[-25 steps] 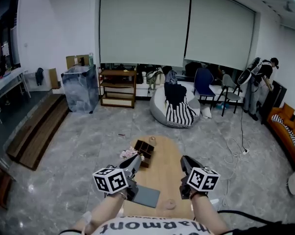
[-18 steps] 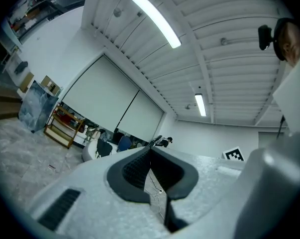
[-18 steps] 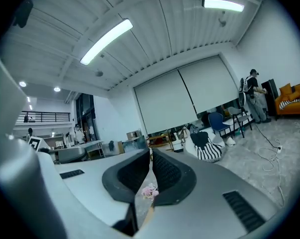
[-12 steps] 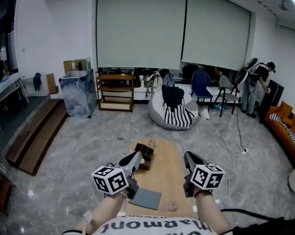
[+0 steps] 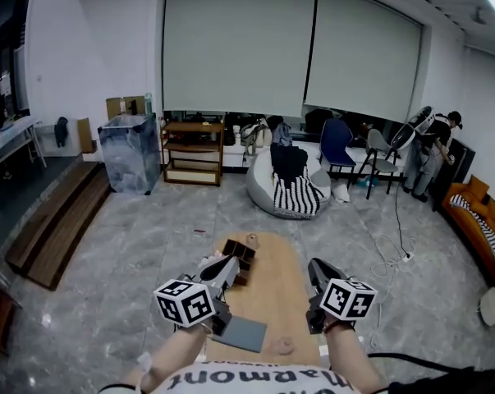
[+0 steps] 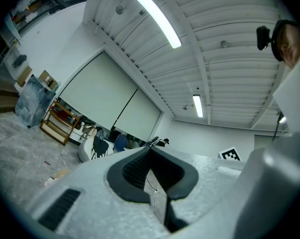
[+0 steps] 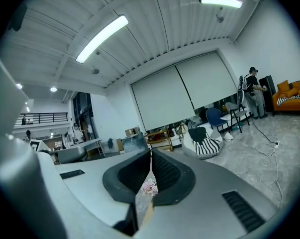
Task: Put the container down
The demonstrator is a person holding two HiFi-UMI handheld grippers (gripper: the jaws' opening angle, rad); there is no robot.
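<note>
Your right hand-held gripper (image 5: 316, 268) is now sitting fully closed after narrowing, empty. Your left hand-held gripper (image 5: 227, 264) is pinched together too, empty. The container (image 5: 240, 254) is resting unmoved on the worktop (image 5: 280, 302), far left, so the set-down is looking complete.

We count two grippers: left gripper (image 5: 227, 264), right gripper (image 5: 316, 267). One table (image 5: 273, 290), one container (image 5: 240, 255), one beanbag (image 5: 281, 190), one shelf (image 5: 190, 150), one sofa (image 5: 477, 216), one person (image 5: 442, 134), two chairs (image 5: 339, 141), two blinds (image 5: 235, 43).

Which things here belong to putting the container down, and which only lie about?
Job: divided container, on the wooden table; left tongs and right tongs, both shut, empty.
Lying about: grey pad, beanbag, blue chair, wooden shelf.
</note>
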